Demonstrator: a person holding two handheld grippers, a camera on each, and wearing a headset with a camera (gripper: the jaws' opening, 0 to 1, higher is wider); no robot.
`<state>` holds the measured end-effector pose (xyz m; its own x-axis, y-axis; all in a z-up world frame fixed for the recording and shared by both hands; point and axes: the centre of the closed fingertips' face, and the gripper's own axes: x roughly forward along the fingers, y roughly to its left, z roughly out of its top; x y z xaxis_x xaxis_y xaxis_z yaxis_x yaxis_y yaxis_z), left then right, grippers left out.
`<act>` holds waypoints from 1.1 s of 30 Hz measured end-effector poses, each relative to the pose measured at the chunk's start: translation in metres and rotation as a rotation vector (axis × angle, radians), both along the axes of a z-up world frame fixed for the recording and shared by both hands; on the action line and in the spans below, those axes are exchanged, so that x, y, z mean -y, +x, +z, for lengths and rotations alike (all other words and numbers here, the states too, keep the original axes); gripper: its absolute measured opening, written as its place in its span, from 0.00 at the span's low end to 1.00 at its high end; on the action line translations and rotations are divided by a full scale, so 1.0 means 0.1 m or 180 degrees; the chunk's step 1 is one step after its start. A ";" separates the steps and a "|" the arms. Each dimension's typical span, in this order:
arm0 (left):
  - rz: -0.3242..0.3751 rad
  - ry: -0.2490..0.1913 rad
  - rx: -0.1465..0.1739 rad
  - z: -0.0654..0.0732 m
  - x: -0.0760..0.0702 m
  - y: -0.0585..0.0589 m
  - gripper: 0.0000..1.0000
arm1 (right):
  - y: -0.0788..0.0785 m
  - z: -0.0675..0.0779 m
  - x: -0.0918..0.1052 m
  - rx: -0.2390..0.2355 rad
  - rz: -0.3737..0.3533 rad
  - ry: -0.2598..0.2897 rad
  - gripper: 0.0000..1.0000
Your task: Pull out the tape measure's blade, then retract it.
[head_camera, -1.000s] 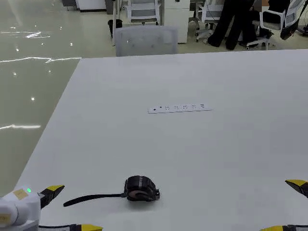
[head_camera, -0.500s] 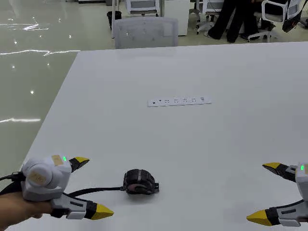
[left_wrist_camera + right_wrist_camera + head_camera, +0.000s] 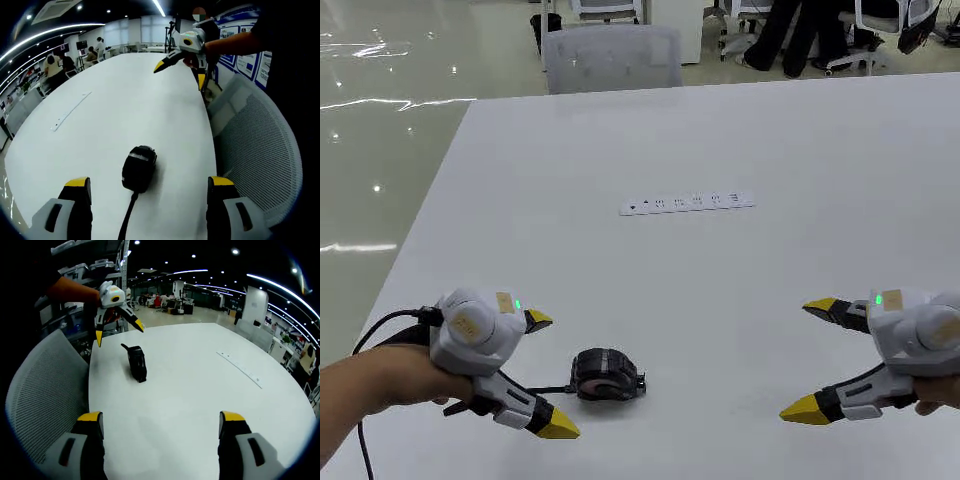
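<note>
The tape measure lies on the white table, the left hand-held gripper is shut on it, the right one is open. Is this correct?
No. The left hand-held gripper is open too: the head view shows its jaws wide apart, with the tape measure lying free on the table ahead of them. The rest is right.

Left tongs [image 3: 549, 374], right tongs [image 3: 810, 357] nearer tape [image 3: 606, 374]
</note>
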<state>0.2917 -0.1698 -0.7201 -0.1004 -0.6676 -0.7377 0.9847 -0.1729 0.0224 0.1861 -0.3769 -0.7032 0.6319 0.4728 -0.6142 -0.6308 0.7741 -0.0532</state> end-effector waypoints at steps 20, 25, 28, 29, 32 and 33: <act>-0.0490 0.0296 0.0295 -0.24 0.30 0.16 0.68 | 0.41 -0.24 -0.55 -0.0067 0.0823 0.0014 0.87; -0.0563 0.0419 0.0288 -0.33 0.34 0.12 0.67 | 0.50 -0.37 -0.63 -0.0124 0.0859 -0.0049 0.86; -0.0559 0.0444 0.0298 -0.38 0.37 0.11 0.64 | 0.54 -0.40 -0.69 -0.0144 0.0883 -0.0071 0.82; -0.0554 0.0461 0.0307 -0.39 0.38 0.11 0.63 | 0.55 -0.41 -0.70 -0.0149 0.0882 -0.0070 0.82; -0.0530 0.0471 0.0327 -0.41 0.40 0.12 0.58 | 0.60 -0.43 -0.73 -0.0169 0.0884 -0.0064 0.79; -0.0519 0.0475 0.0318 -0.41 0.41 0.12 0.58 | 0.62 -0.44 -0.75 -0.0171 0.0873 -0.0059 0.79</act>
